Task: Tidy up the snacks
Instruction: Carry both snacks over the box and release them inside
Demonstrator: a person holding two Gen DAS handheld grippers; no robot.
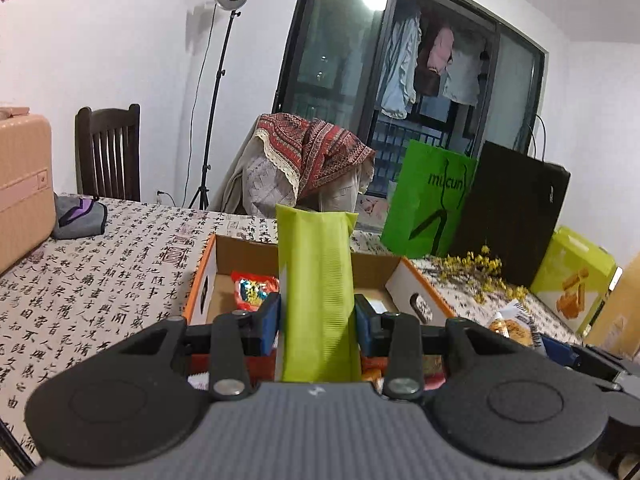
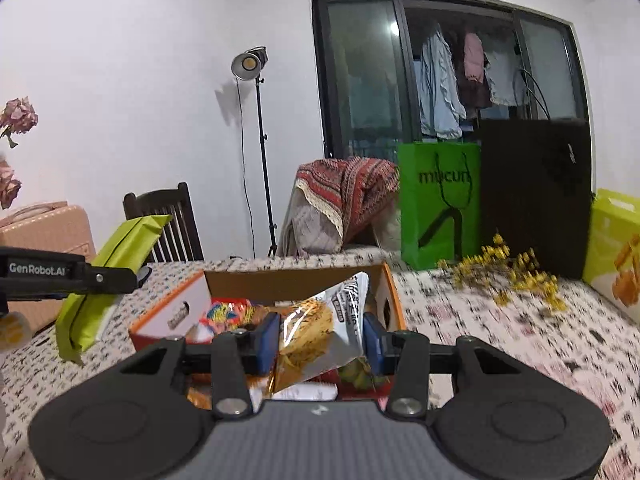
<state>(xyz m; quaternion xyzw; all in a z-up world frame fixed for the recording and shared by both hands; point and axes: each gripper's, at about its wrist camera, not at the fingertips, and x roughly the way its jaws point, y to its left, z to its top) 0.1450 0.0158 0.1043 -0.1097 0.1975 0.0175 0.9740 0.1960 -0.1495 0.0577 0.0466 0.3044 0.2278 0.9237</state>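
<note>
green packet (image 1: 318, 292) inside left gripper (image 1: 317, 326) (upright)

The green paper bag (image 2: 440, 208) standing at the far right of the table reads "mucun" in dark letters. The black arm of the left gripper (image 2: 116, 278), seen at the left in the right wrist view, carries "GenRobot.AI" in white. The tablecloth (image 1: 120, 256) is printed with columns of Chinese calligraphy, too small to read.

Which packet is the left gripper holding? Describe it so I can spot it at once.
Start at the orange-edged cardboard box on the calligraphy-print tablecloth. Above its near side, the left gripper is shut on a long lime-green packet. It is plain and unprinted with a crimped, ridged seal, unlike the printed noodle snack bag in the right gripper.
</note>
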